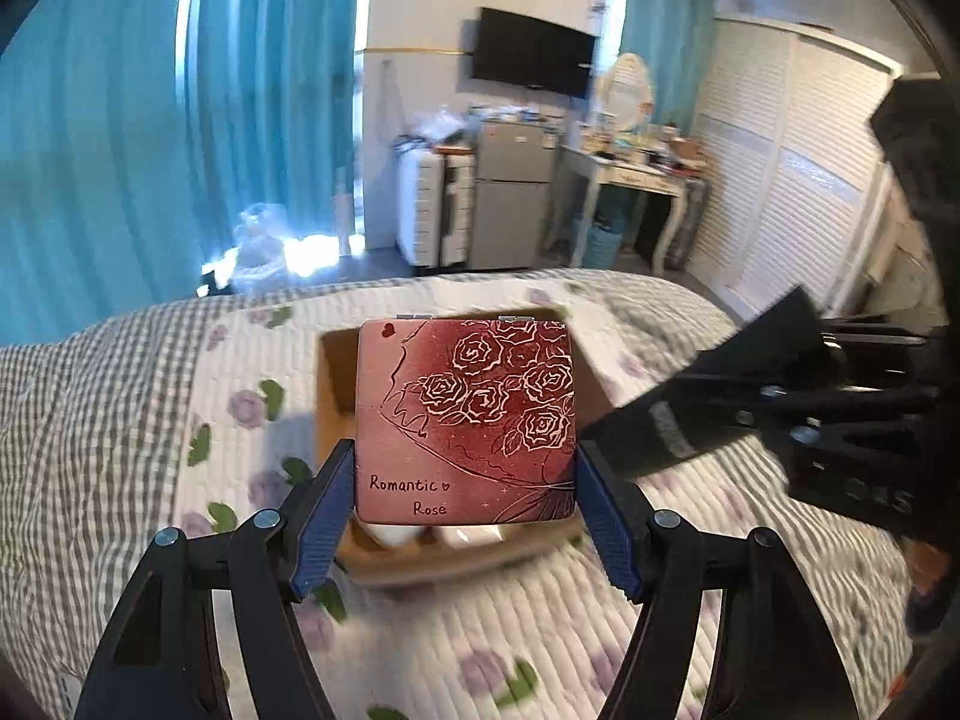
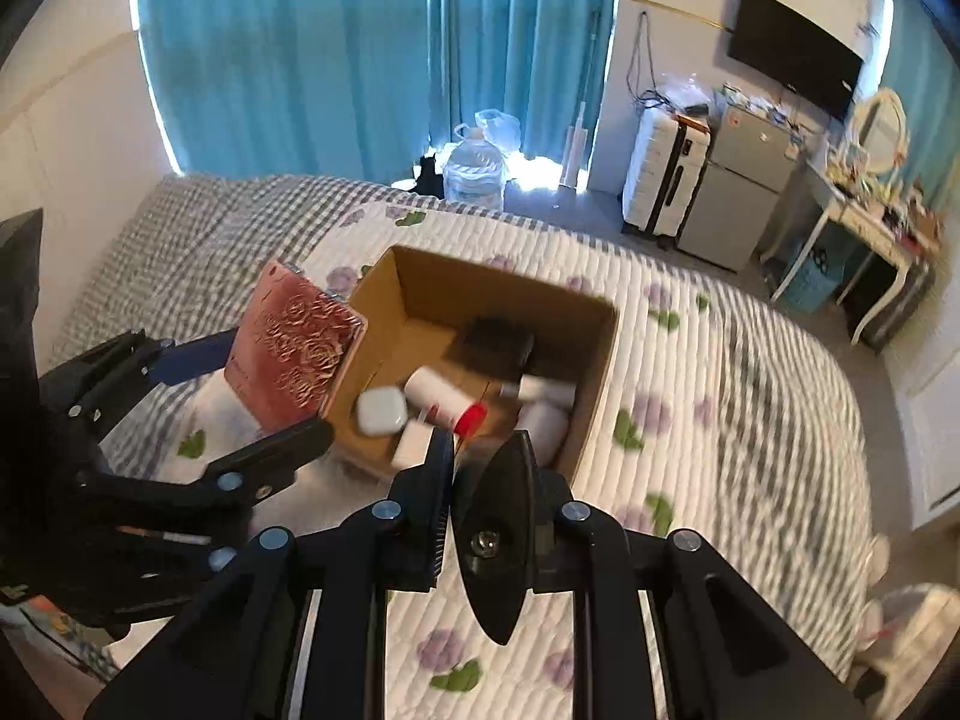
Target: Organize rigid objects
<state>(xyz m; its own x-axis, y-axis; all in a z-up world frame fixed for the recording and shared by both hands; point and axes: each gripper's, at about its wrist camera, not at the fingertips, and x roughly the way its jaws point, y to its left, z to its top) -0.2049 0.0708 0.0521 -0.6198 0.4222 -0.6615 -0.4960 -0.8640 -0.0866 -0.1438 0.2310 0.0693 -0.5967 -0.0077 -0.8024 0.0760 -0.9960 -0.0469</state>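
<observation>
My left gripper (image 1: 465, 480) is shut on a square red case (image 1: 465, 414) printed with roses and "Romantic Rose". It holds the case in the air over the near left edge of an open cardboard box (image 2: 600, 354) on the bed. The case (image 2: 297, 348) and left gripper (image 2: 240, 402) show at left in the right wrist view. Inside the box lie a white rounded case (image 2: 380, 411), a white bottle with a red cap (image 2: 441, 399), a black brush (image 2: 495, 339) and other white items. My right gripper (image 2: 456, 456) is shut and empty, just before the box's near wall.
The box sits on a floral quilted bedspread (image 2: 690, 480) with grey check borders. Beyond the bed are blue curtains (image 2: 300, 60), a water jug (image 2: 474, 171), a white suitcase (image 2: 660, 180), a small fridge (image 2: 738, 198) and a dressing table (image 2: 870, 222).
</observation>
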